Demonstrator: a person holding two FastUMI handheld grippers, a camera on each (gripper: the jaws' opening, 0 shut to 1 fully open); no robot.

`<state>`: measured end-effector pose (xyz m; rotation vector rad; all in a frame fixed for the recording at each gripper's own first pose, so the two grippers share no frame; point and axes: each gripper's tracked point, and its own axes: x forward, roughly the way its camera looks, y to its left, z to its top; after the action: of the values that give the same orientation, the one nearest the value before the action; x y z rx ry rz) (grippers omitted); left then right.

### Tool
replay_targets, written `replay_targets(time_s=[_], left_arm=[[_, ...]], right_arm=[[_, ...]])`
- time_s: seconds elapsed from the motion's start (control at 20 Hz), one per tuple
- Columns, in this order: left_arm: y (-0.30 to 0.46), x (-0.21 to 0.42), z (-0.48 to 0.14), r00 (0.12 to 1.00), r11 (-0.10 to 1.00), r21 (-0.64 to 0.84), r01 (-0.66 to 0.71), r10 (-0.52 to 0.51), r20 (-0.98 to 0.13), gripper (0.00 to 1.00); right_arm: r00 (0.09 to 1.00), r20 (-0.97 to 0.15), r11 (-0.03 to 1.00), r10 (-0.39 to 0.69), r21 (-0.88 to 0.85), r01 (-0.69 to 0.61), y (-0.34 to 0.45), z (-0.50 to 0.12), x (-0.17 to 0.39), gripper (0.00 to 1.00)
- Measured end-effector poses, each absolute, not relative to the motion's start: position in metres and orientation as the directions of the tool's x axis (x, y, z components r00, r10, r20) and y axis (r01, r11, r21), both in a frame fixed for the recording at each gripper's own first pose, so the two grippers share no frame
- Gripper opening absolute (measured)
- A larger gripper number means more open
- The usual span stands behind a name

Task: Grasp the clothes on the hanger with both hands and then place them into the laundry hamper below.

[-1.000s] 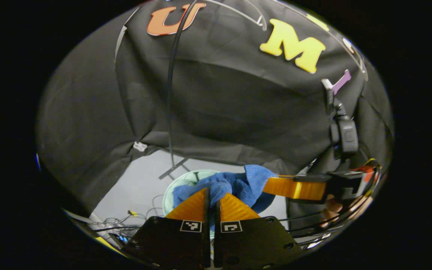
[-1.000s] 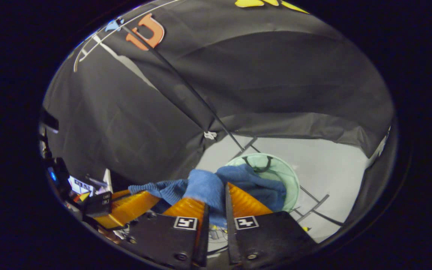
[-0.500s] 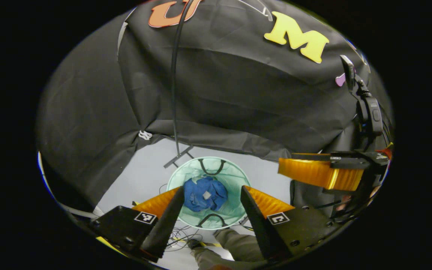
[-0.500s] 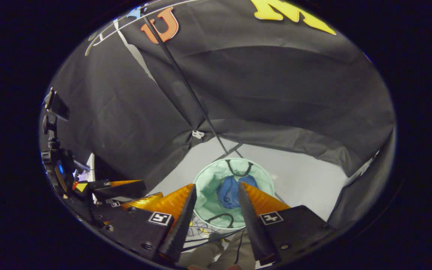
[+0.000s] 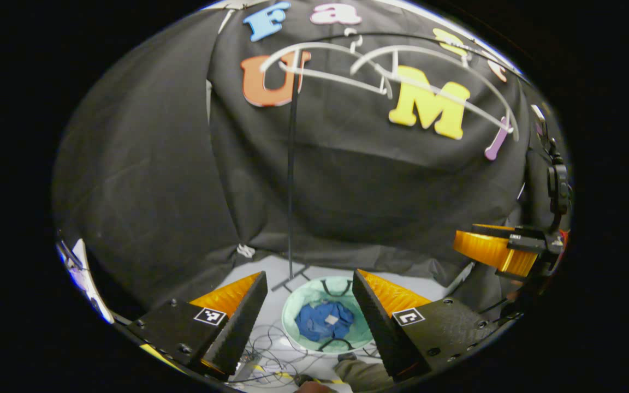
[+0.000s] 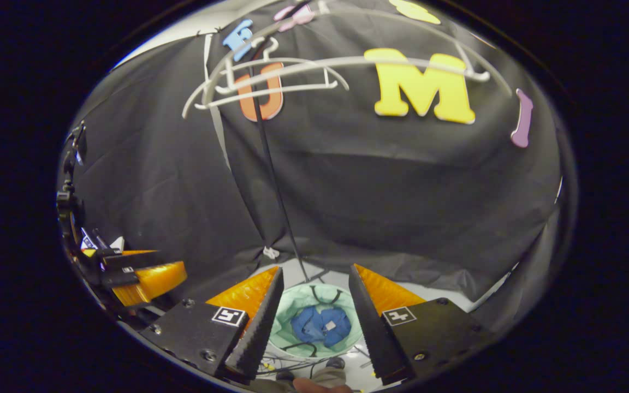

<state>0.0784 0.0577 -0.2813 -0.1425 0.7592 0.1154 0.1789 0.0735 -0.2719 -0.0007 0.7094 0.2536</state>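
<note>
Knitwear sits at the bottom of the laundry hamper (image 5: 298, 322) — a blue knitted garment (image 5: 322, 322) bunched into a loose heap inside the pale green mesh tub, a small pale tag showing on top of the pile. Seen from the left gripper (image 5: 309, 305), whose two fingers stand wide apart with nothing between them, the hamper lies well below and straight ahead, framed in the gap. The right gripper (image 6: 314, 300) looks down on the same hamper (image 6: 284, 322) and the blue garment (image 6: 320, 326) in it; its fingers are likewise spread and hold nothing. High above the hamper hang white plastic hangers (image 6: 271, 82), bare, on a rail carried by a thin black stand pole (image 5: 291, 180) whose foot stands just behind the hamper.

By the look of it the garment is soft, light and floppy — it will sag and fold wherever it is lifted, not slip or break. A pinch on a thick fold near each shoulder would carry it best. With it lying inside the hamper, the placing appears done.
</note>
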Motion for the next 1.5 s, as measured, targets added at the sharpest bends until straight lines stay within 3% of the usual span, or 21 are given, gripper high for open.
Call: replay_targets(time_s=[0.1, 0.25, 0.35, 0.45, 0.55, 0.65, 0.8, 0.95, 1.25, 1.45, 1.5], left_arm=[[0.068, 0.075, -0.243, 0.787, 0.984, -0.093, -0.151, 0.063, -0.614, 1.0], [0.076, 0.059, -0.189, 0.868, 0.986, -0.099, -0.137, 0.071, -0.492, 1.0], [0.073, 0.044, -0.161, 0.905, 0.985, -0.114, -0.127, 0.068, -0.421, 0.94], [0.074, 0.035, -0.125, 0.929, 0.986, -0.124, -0.113, 0.061, -0.365, 1.0], [0.079, 0.021, -0.086, 0.95, 0.989, -0.103, -0.108, 0.072, -0.305, 1.0], [0.084, 0.009, -0.057, 0.964, 0.991, -0.087, -0.105, 0.08, -0.253, 1.0], [0.087, -0.001, -0.027, 0.981, 0.993, -0.078, -0.089, 0.074, -0.18, 1.0], [0.079, -0.018, 0.009, 0.992, 0.996, -0.053, -0.074, 0.068, -0.105, 1.0], [0.019, -0.051, 0.063, 0.999, 0.999, -0.034, -0.028, 0.029, 0.033, 1.0], [-0.013, -0.061, 0.068, 0.998, 0.999, -0.037, -0.025, 0.027, 0.054, 1.0], [-0.018, -0.065, 0.068, 0.999, 0.999, -0.03, -0.021, 0.022, 0.047, 1.0]], right_arm=[[0.796, -0.56, 0.97, 0.232, 0.07, -0.233, 0.08, -0.223, 0.168, 0.77], [0.878, -0.416, 0.97, 0.237, 0.051, -0.238, 0.094, -0.148, 0.144, 0.77], [0.92, -0.328, 0.976, 0.214, 0.039, -0.213, 0.092, -0.106, 0.114, 0.79], [0.951, -0.252, 0.984, 0.178, 0.034, -0.175, 0.082, -0.074, 0.087, 0.78], [0.972, -0.192, 0.991, 0.136, 0.024, -0.134, 0.068, -0.052, 0.064, 0.87], [0.983, -0.152, 0.995, 0.1, 0.009, -0.1, 0.055, -0.031, 0.046, 0.99], [0.996, -0.076, 0.998, 0.057, -0.027, -0.059, 0.039, 0.003, 0.024, 0.95], [0.999, -0.009, 0.999, 0.047, -0.009, -0.047, 0.019, 0.024, 0.003, 0.99], [0.998, 0.057, 0.999, 0.039, -0.015, -0.038, -0.053, 0.053, -0.038, 0.95], [0.994, 0.103, 0.999, 0.028, -0.032, -0.025, -0.092, 0.072, -0.068, 0.99], [0.993, 0.115, 0.999, 0.026, -0.04, -0.022, -0.097, 0.076, -0.075, 0.95]])
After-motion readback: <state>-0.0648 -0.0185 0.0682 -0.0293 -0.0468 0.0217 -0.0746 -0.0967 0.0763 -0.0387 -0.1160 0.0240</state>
